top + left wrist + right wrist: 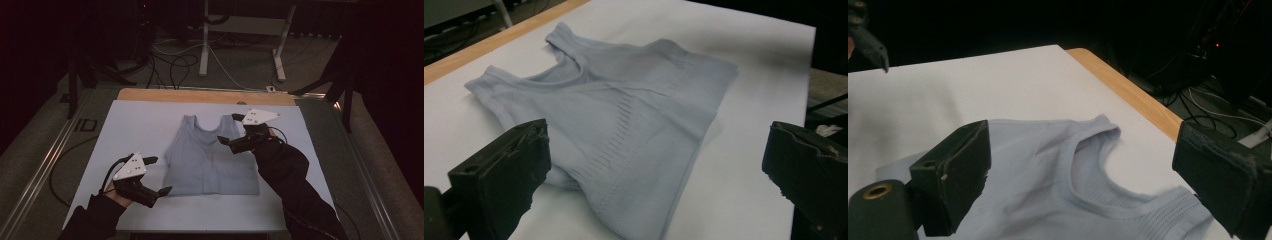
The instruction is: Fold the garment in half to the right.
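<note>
A pale vest [212, 157] lies flat on the white worktop [140, 125]. The left gripper [159, 175] at its hem corner and the right gripper [231, 129] over its shoulder strap both gape wide, holding nothing.

We see a dim room — the white worktop [145, 120] with its wooden far edge [200, 95] catches most of the light. Beyond it, cables [175, 62] sprawl over grey floor [250, 70] around a white desk frame [205, 40].
</note>
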`<state>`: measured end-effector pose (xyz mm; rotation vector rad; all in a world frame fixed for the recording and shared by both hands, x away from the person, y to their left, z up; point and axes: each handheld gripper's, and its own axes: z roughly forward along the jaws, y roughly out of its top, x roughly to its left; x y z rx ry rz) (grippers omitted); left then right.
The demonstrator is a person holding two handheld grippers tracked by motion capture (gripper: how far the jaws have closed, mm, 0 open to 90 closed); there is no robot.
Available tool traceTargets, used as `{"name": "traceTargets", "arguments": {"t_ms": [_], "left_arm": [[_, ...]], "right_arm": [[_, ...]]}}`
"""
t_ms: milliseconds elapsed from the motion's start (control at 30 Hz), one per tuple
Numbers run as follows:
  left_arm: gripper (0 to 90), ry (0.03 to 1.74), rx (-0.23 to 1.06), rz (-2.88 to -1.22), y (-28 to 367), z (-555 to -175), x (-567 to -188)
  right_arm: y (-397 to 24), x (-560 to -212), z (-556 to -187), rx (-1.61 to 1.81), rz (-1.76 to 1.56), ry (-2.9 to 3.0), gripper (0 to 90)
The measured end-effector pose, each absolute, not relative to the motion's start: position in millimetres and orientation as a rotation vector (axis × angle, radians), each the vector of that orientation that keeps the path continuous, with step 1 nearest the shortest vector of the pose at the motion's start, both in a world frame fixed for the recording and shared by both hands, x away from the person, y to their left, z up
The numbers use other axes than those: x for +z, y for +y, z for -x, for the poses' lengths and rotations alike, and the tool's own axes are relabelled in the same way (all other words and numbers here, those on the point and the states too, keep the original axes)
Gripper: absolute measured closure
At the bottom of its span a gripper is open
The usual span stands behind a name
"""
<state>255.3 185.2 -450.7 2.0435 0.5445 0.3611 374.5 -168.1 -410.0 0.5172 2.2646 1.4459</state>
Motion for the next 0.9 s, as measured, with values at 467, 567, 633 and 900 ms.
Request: {"name": "traceTargets", "arguments": {"t_ms": [467,567,633,900], "left_arm": [[0.4,0.652,0.444,-2.061,174,-256,-457],[0.4,0.655,0.465,-2.081,171,-255,-460],[0.3,0.654,0.456,-2.083,169,-255,-462],[0.4,0.667,0.447,-2.110,163,-254,-471]], "right_arm": [[-137,-417,-412,1.452,-0.557,2.286,8.8],[-130,-420,-420,1.445,-0.575,2.291,8.8],[-125,-423,-426,1.438,-0.595,2.300,8.8],[-111,-434,-444,1.419,-0.628,2.328,8.8]]}}
